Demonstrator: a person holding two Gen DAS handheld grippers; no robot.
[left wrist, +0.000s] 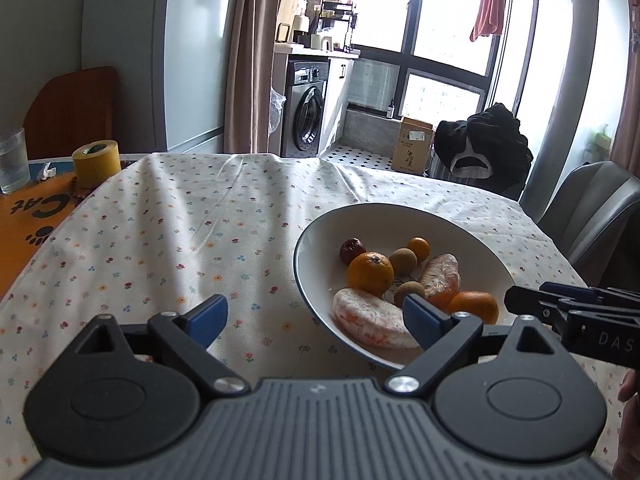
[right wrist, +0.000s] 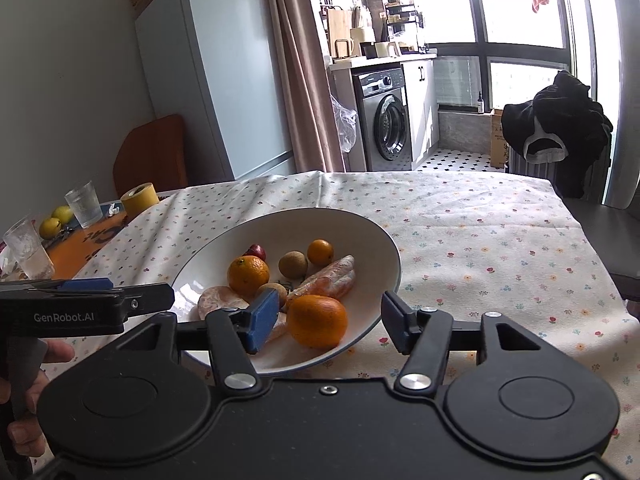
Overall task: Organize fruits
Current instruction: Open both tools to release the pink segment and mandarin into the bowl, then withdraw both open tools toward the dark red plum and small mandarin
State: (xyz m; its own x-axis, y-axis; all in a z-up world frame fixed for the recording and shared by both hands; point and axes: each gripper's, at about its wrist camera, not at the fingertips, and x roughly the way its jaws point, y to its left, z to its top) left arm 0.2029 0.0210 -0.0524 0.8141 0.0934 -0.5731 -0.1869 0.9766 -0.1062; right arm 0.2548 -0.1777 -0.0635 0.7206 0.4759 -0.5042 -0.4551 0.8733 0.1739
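A white bowl (left wrist: 308, 236) (right wrist: 384, 240) on the flowered tablecloth holds whole tangerines (left wrist: 370, 273) (right wrist: 317, 321), peeled tangerine pieces (left wrist: 372, 322) (right wrist: 332, 280), two brown longans (left wrist: 403, 261), a small kumquat (right wrist: 320, 252) and a red jujube (left wrist: 352, 250). My left gripper (left wrist: 314, 316) is open at the bowl's near left rim, its right finger over a peeled piece. My right gripper (right wrist: 328, 318) is open over the bowl's near side, with the front tangerine between its fingers, untouched. Each gripper shows side-on in the other's view, the right gripper (left wrist: 520, 302) and the left gripper (right wrist: 164, 296).
A yellow tape roll (left wrist: 97, 162), drinking glasses (right wrist: 84, 204) and two yellow fruits (right wrist: 56, 220) stand on an orange mat (left wrist: 36, 208) at the table's left end. A grey chair (left wrist: 592, 208) is at the right edge. Bare cloth lies left of and beyond the bowl.
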